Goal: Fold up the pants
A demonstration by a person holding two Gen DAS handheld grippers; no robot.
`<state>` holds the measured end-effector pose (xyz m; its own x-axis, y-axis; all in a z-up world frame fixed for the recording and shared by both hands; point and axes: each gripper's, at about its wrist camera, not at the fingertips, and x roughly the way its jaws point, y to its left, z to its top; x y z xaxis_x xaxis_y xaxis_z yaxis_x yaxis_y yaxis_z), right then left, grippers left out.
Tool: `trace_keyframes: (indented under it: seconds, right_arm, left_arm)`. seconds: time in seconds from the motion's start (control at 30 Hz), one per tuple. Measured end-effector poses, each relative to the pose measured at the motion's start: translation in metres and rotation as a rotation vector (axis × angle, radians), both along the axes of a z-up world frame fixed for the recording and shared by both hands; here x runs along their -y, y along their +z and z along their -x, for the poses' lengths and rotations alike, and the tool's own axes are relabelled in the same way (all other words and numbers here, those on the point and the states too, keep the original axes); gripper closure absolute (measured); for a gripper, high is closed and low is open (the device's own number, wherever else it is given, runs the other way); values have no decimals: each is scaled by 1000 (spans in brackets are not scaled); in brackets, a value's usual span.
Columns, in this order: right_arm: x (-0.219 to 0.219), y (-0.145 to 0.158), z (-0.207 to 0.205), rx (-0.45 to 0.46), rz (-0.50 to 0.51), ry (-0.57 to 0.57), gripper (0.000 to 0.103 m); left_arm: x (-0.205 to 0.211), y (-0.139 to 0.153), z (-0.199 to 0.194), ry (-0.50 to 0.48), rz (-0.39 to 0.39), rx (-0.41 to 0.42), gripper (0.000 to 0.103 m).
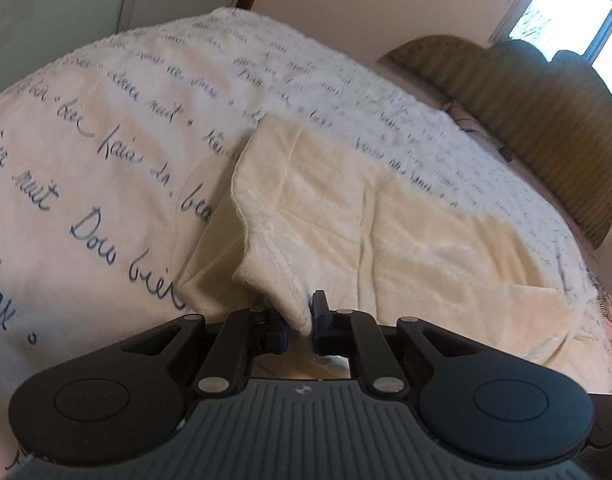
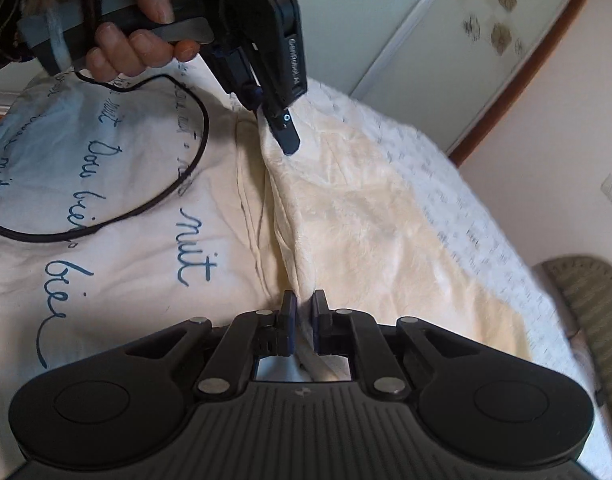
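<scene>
Cream pants [image 1: 386,220] lie spread on a bed. In the left wrist view my left gripper [image 1: 299,322] is shut on a bunched corner of the pants, and the cloth rises in a fold from its jaws. In the right wrist view my right gripper [image 2: 301,320] is shut on the near edge of the pants [image 2: 366,208], pinching a ridge of cloth. That ridge runs up to my left gripper [image 2: 283,132], which a hand [image 2: 137,20] holds at the far end of the same edge.
The bedspread [image 1: 105,140] is white with blue handwriting. A black cable [image 2: 153,200] loops over it to the left of the pants. A green striped headboard [image 1: 546,120] stands at the right, with a window [image 1: 566,12] behind and wardrobe doors [image 2: 446,20].
</scene>
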<state>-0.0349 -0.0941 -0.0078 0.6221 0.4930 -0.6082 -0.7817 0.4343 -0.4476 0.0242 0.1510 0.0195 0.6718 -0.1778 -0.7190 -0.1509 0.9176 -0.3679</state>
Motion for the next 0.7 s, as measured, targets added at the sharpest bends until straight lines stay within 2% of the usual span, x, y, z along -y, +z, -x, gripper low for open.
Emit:
trace_keyframes:
  seconds: [0.03,0.1,0.13,0.2,0.27,0.3,0.37,0.43,0.5,0.57,0.63,0.7]
  right_arm:
    - [-1,-3,-1,-10,-5,-8,92]
    - [-2,-4,-1,-10,-30,-35,91]
    - [-3,-3,1,-9,-40,-53,90]
    - [3,4,8,-17,-60,-35,77]
    - [23,22,14,-51,-136,-7,65]
    - [36,31,14,-70,-193,-27,63]
    - [66,47,11,-74,-295,-114,60]
    - [98,50,2,-46,-334,-272,60]
    - [134,42,-11,-55,-344,-492,59]
    - [169,27,-23,-155,-348,-683,59]
    - [191,8,-28,-266,-316,-779,59]
    - [205,8,-18,-256,-379,-791,59]
  left_arm:
    - [0,1,1,6,-6,3,77]
    - [1,9,4,11,-41,5,70]
    - [1,14,6,11,-58,7,69]
    - [-1,22,11,16,-85,1,68]
    - [-3,31,19,53,-145,2,59]
    - [-2,36,25,77,-191,17,54]
    - [1,48,35,134,-301,63,53]
    - [7,58,40,156,-360,112,47]
    - [19,65,36,107,-353,144,45]
    - [37,69,27,0,-305,161,42]
    - [68,67,17,-128,-261,179,38]
    - [104,61,7,-259,-255,190,36]
